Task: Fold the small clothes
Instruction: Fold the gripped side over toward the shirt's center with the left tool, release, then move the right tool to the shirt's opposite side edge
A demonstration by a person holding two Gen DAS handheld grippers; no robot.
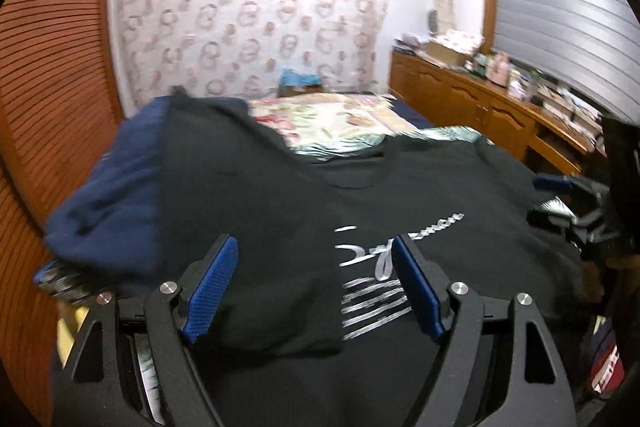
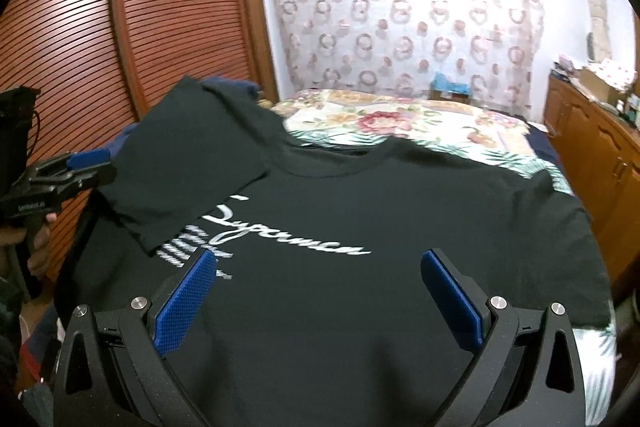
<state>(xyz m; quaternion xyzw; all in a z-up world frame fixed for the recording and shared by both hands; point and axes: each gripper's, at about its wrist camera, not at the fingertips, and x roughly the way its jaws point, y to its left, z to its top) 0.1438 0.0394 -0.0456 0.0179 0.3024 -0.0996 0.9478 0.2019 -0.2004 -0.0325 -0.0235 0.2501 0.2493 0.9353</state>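
**Left wrist and right wrist views: black T-shirt on the bed, one sleeve folded in**

Right wrist view shows a black T-shirt (image 2: pixel 340 219) lying face up across a bed (image 2: pixel 400 123) with a floral cover, its neck toward the far wall. White script lettering (image 2: pixel 296 231) runs across the chest. The shirt's left sleeve side (image 2: pixel 192 163) is folded inward, and its edge lies over the start of the lettering and the white stripes beneath.

The right gripper (image 2: pixel 316 267) hovers over the lower chest of the shirt, jaws spread wide with only flat cloth below them, nothing pinched. The left gripper (image 1: pixel 316 259) hangs over the folded flap and the stripes, jaws likewise spread and empty.

A dark blue garment (image 1: pixel 104 203) lies beside the shirt near the slatted wooden wardrobe doors (image 2: pixel 80 27). A wooden cabinet (image 1: pixel 480 107) lines the far side.
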